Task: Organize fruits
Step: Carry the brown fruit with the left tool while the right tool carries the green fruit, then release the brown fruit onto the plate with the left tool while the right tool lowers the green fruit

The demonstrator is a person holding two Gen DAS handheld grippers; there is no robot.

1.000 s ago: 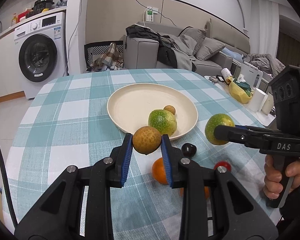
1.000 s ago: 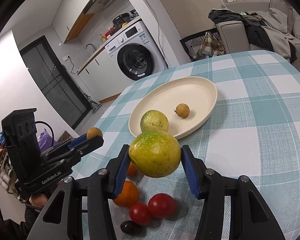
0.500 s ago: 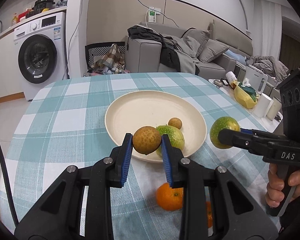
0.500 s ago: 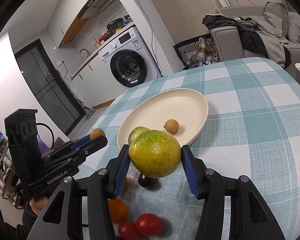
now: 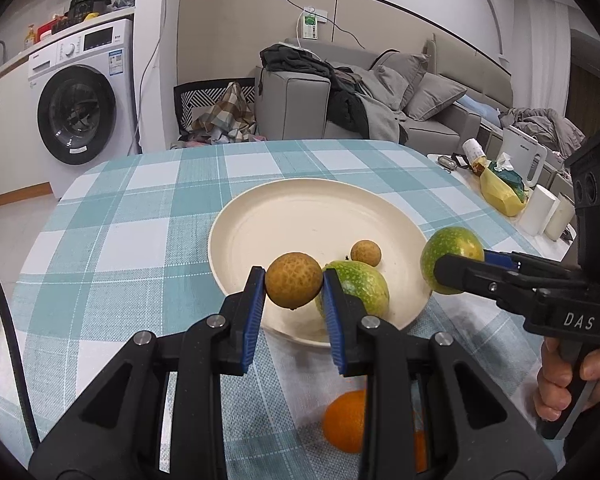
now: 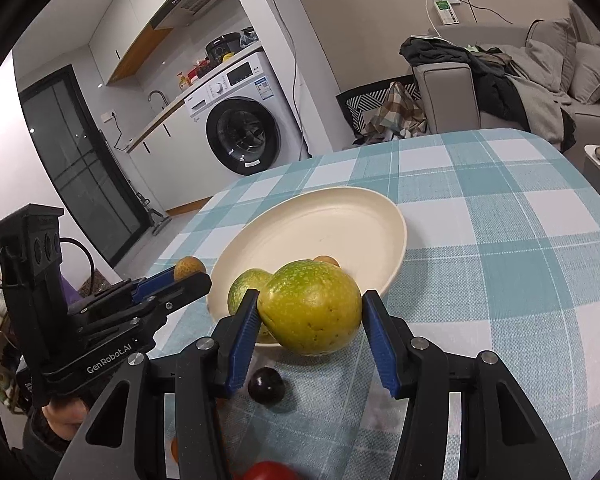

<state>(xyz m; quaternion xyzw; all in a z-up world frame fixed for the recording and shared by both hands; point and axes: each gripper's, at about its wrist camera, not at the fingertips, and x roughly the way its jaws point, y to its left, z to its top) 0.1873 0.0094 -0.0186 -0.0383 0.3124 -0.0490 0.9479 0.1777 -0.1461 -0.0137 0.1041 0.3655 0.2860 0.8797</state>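
Both fruits have closed in on the plate [image 5: 260,216]: my left gripper [image 5: 294,292] clamps the brown longan [image 5: 293,283], my right gripper [image 6: 310,322] clamps the green passion fruit [image 6: 310,306], near its near rim.

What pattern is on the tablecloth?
Teal-and-white plaid check on the tablecloth, clearest in the left wrist view.

Two fruits [image 5: 352,290] lie in the plate [image 5: 284,216], an orange [image 5: 346,426] before it.
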